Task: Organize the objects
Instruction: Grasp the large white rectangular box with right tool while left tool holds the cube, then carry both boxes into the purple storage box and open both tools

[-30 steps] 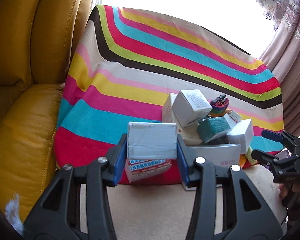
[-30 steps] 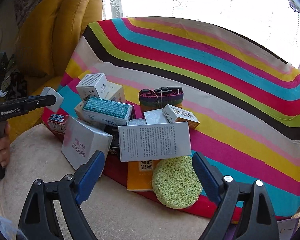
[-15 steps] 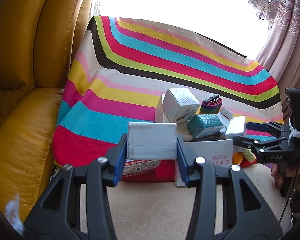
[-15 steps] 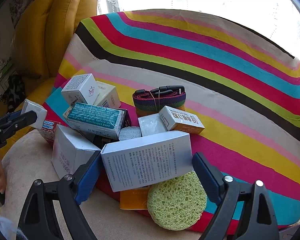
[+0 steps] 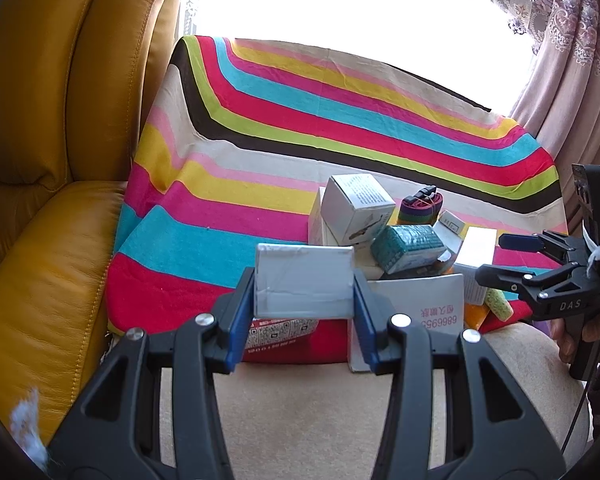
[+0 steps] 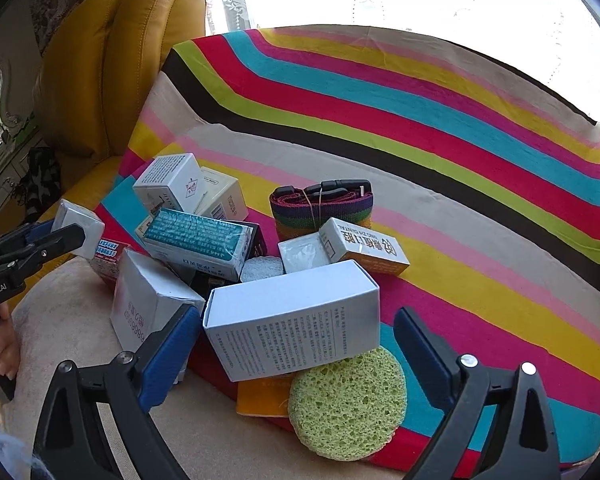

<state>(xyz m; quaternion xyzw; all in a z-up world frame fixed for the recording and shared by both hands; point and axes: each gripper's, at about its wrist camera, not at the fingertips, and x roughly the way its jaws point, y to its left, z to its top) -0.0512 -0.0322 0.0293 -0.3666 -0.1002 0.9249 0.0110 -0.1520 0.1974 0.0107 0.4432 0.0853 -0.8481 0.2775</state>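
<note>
My left gripper (image 5: 304, 312) is shut on a small grey-white box (image 5: 303, 280) and holds it above the near edge of the striped cloth (image 5: 260, 152); it also shows in the right wrist view (image 6: 80, 226). My right gripper (image 6: 296, 344) is open, its jaws on either side of a long white box with printed text (image 6: 296, 320) that rests on a green round sponge (image 6: 346, 402). A pile of boxes lies behind: a teal box (image 6: 196, 236), a white cube box (image 6: 170, 182), a white box with red digits (image 6: 148, 312).
A rolled striped strap with black buckle (image 6: 320, 208) and an orange-white carton (image 6: 364, 246) lie behind the long box. A yellow leather sofa (image 5: 40, 160) stands at left, curtains (image 5: 572, 60) at right. The cloth covers a beige cushion (image 5: 300, 400).
My right gripper has moved forward and down so the long white box now sits between its open jaws. My left gripper has drawn back a little with its box.
</note>
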